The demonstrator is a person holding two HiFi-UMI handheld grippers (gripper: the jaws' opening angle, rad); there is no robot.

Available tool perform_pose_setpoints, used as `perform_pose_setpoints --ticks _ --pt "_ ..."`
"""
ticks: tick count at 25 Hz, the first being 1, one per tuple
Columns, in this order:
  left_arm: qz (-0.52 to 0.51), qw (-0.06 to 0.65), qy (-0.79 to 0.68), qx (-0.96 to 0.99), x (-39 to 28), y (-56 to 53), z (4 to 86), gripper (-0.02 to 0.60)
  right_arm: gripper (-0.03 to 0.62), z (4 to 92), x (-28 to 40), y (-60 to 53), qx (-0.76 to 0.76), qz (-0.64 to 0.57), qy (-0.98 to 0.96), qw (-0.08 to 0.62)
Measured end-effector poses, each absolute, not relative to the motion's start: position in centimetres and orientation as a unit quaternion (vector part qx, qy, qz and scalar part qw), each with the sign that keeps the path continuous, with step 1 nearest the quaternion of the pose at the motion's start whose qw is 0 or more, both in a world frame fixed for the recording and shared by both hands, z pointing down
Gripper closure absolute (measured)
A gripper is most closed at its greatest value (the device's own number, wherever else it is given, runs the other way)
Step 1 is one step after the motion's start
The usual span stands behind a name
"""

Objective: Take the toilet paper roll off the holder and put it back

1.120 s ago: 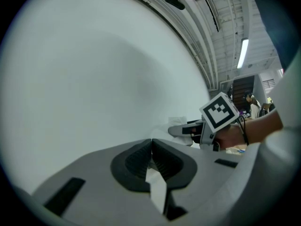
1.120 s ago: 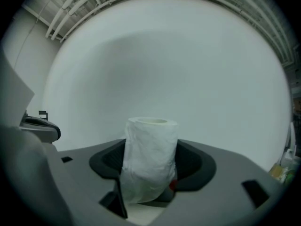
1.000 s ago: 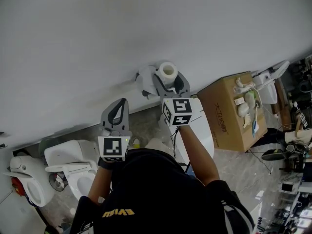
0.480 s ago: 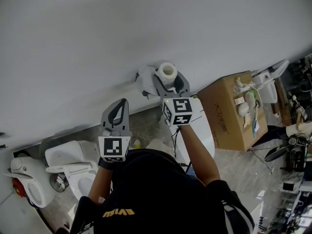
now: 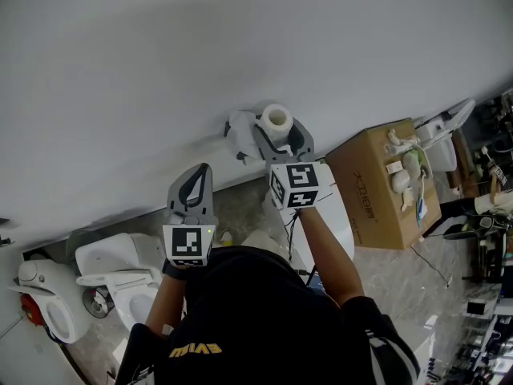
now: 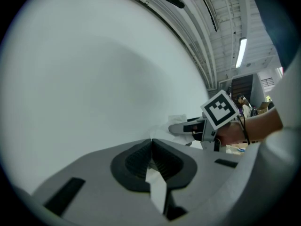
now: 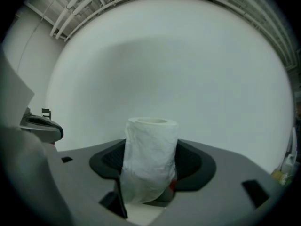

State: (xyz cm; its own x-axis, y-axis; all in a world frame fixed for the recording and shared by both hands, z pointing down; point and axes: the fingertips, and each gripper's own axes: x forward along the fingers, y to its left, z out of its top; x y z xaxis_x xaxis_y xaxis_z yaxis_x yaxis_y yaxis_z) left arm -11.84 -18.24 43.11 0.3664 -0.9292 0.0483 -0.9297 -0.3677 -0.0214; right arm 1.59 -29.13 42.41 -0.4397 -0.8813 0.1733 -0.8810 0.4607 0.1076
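**Grip.** The right gripper [image 5: 278, 129] was clamped on the toilet paper roll [image 7: 150, 157]. The roll stood upright between the pads, its open core end uppermost. It sat deep in the jaw opening, with both pads pressed against its soft sides. The outer wrap looked loose and wrinkled, and the lower part of the roll appeared slightly squeezed.

**Other gripper.** The left gripper [image 6: 151, 142] had its jaws pressed together with nothing between them. It faced the bare wall [image 5: 240, 46] and was well apart from the roll.

**Location.** In the head view, the holder [image 5: 239, 127] sat on the wall just ahead of the right jaws and to their left, close beside the roll. No view settled whether any part of the holder was inside the core. The right gripper view showed only wall beyond the jaw tips.

**Assessment.** The work appeared to be mid-task, with the roll in hand at the holder.

**Recommendations.**
- Keep the clamp pressure even and no firmer than it is, as a crushed core would probably bind on the holder's arm.
- Line the core up with the arm before moving the roll along it, rather than forcing it at an angle.
- Watch that the loose outer sheet does not snag.
- Bring the idle left jaws in to steady the holder if it swings.
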Motion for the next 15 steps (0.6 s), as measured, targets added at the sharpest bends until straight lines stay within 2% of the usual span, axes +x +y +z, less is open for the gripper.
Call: perform_pose_setpoints --ticks 15 --pt "0.031 -0.005 -0.560 0.828 -11.9 -17.8 42.5 0.569 0.306 37.5 2.6 -27.7 0.516 -0.020 -0.852 0.081"
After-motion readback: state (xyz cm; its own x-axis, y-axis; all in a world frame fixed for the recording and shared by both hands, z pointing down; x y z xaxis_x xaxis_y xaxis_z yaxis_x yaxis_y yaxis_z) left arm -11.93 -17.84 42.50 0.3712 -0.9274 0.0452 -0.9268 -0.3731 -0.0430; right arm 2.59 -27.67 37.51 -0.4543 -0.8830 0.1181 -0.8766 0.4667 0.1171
